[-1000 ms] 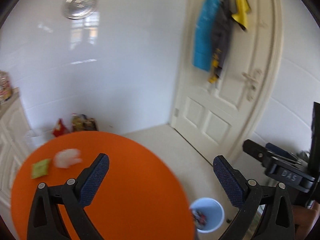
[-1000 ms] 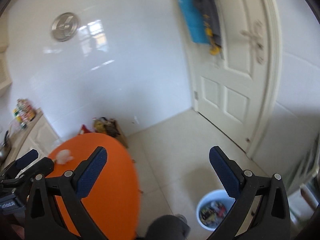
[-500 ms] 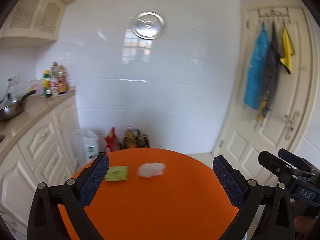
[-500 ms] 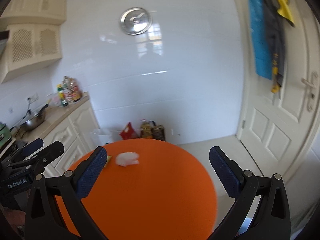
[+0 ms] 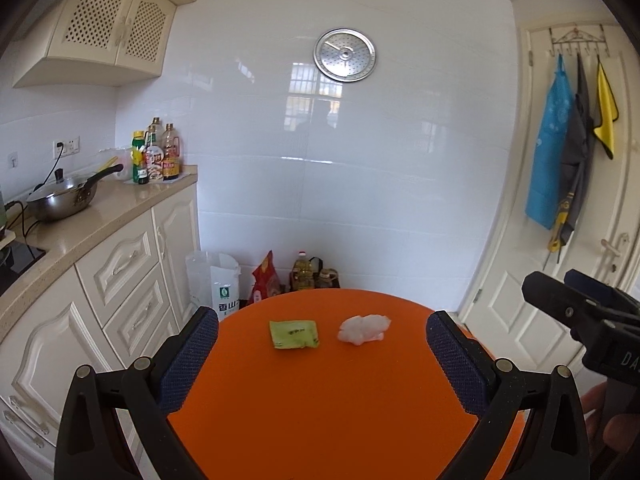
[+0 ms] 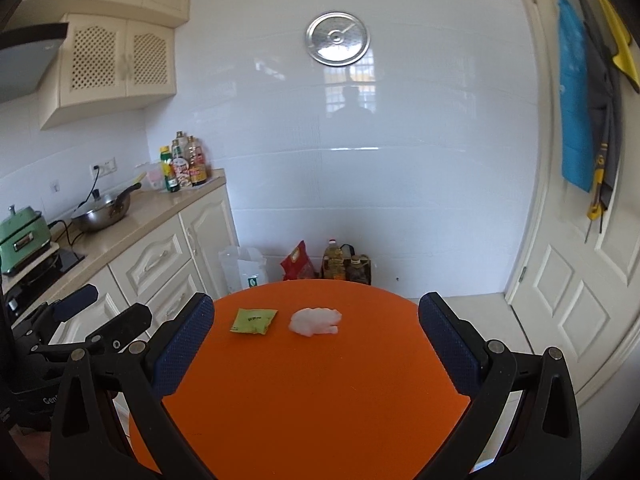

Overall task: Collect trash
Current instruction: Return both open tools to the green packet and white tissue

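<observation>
Both grippers hang over the near edge of a round orange table (image 5: 328,392), side by side and empty. The left gripper (image 5: 322,360) has its blue-padded fingers (image 5: 188,360) spread wide apart with nothing between them. The right gripper (image 6: 316,344) is spread just as wide, also holding nothing.

Two bits of trash lie on the far half of the table, near each other but not touching. On the left is a small flat green packet (image 5: 294,333), lying flat with some print on its face too small to read. Just to its right is a crumpled white tissue (image 5: 363,328). Both sit well beyond the fingertips of either gripper.

On the floor against the far white-tiled wall, behind the table, stands a white plastic sack (image 5: 220,286) with green print; its open mouth sags and what is inside cannot be seen. Beside it to the right is a red bag (image 5: 266,278), then a bottle of yellow oil (image 5: 303,270) and a darker jar or two that I cannot tell apart.

On the counter (image 5: 100,216) to the left a steel wok (image 5: 60,200) with a lid sits by a cluster of sauce bottles (image 5: 156,152) in the far corner. From the right-hand view, a green pot (image 6: 22,236) stands on the stove.
</observation>
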A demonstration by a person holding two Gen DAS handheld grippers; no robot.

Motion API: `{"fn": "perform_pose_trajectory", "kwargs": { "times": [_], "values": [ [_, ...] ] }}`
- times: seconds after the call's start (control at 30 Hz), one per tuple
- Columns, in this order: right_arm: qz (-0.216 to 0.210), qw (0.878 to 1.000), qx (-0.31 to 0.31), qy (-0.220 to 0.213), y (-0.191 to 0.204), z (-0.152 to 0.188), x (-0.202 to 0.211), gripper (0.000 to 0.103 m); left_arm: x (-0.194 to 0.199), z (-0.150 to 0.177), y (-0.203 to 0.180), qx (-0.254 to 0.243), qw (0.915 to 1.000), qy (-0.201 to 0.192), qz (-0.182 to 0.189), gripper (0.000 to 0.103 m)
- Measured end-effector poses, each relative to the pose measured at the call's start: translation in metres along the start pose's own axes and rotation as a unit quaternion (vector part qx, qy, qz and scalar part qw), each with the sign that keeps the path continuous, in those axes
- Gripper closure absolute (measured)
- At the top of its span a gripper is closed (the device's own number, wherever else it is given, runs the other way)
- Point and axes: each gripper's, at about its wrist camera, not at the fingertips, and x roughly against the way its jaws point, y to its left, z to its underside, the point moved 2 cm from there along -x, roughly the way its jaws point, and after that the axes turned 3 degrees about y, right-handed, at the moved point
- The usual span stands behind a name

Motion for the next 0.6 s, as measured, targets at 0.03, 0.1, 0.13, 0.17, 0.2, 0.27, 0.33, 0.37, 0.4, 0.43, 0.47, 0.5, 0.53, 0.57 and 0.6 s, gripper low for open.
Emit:
{"fn": "perform_pose_trajectory", "kwargs": {
  "times": [0.03,0.1,0.13,0.17,0.2,0.27,0.33,0.37,0.4,0.43,0.47,0.5,0.53,0.57,0.6],
  "values": [
    [0.0,1.0,0.0,0.003,-0.001,0.001,-0.003,0.0,-0.003,0.001,0.0,0.001,1.0,0.003,0.0,0.001],
    [0.004,1.0,0.0,0.015,-0.003,0.004,-0.015,0.0,-0.014,0.001,0.001,0.002,0.9999,0.015,-0.005,0.001],
    [0.005,1.0,-0.001,0.021,-0.005,0.004,-0.02,0.0,-0.021,-0.001,0.001,0.003,0.9998,0.02,-0.006,0.001],
    [0.006,1.0,-0.003,0.03,-0.008,0.006,-0.027,0.0,-0.028,-0.003,0.001,0.004,0.9996,0.026,-0.007,0.001],
    [0.007,0.999,-0.006,0.036,-0.011,0.007,-0.034,0.0,-0.038,-0.005,0.0,0.004,0.9993,0.035,-0.008,0.001],
    [0.011,0.999,-0.009,0.05,-0.016,0.01,-0.049,0.0,-0.06,-0.013,0.005,0.006,0.9987,0.05,-0.007,0.001],
    [0.013,0.997,-0.01,0.069,-0.021,0.013,-0.069,0.0,-0.083,-0.017,0.008,0.008,0.9975,0.07,-0.009,0.001],
    [0.013,0.997,-0.01,0.076,-0.022,0.014,-0.078,0.0,-0.094,-0.02,0.008,0.009,0.997,0.077,-0.008,0.001],
    [0.014,0.996,-0.01,0.083,-0.024,0.016,-0.087,0.0,-0.107,-0.023,0.009,0.01,0.9962,0.086,-0.009,0.001],
    [0.015,0.996,-0.01,0.092,-0.025,0.019,-0.098,0.0,-0.121,-0.025,0.01,0.01,0.9954,0.095,-0.01,0.001],
    [0.015,0.995,-0.01,0.102,-0.025,0.021,-0.111,0.0,-0.135,-0.027,0.011,0.01,0.9943,0.105,-0.013,0.001],
    [0.014,0.994,-0.01,0.11,-0.025,0.023,-0.122,0.0,-0.152,-0.033,0.013,0.011,0.9934,0.114,-0.015,0.001],
    [0.012,0.993,-0.01,0.12,-0.026,0.025,-0.134,0.0,-0.165,-0.036,0.014,0.011,0.9924,0.121,-0.016,0.001],
    [0.012,0.991,-0.009,0.132,-0.026,0.028,-0.148,0.0,-0.178,-0.039,0.016,0.011,0.9914,0.129,-0.017,0.001],
    [0.01,0.99,-0.009,0.142,-0.025,0.031,-0.161,0.0,-0.197,-0.043,0.018,0.011,0.99,0.139,-0.021,0.001]
  ]
}}
